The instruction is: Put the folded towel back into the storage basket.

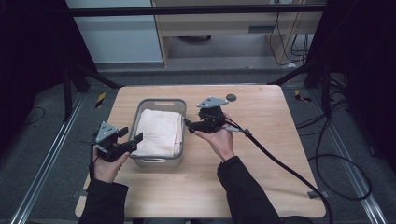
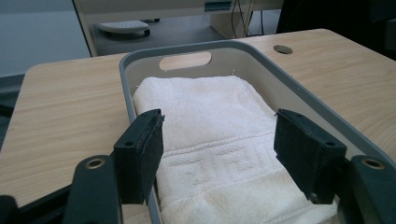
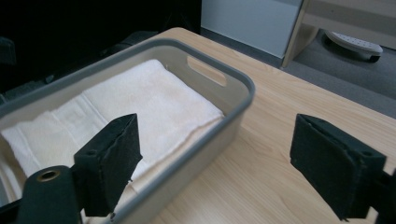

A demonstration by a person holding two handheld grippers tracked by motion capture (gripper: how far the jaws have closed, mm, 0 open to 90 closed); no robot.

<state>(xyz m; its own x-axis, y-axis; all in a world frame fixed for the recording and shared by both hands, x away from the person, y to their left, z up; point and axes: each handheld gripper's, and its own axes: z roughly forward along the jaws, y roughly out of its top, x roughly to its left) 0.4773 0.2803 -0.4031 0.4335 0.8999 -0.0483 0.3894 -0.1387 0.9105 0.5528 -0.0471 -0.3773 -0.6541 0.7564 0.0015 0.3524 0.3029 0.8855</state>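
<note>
Both grippers are spread and empty: left gripper [image 1: 125, 138] at the basket's [image 1: 136, 113] near-left corner, closest to the towel [image 1: 159, 131]; right gripper [image 1: 192, 125] beside its right wall.

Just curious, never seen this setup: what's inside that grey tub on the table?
A folded white towel lies in the grey tub, covering most of its floor. Anything beneath the towel is hidden.
</note>
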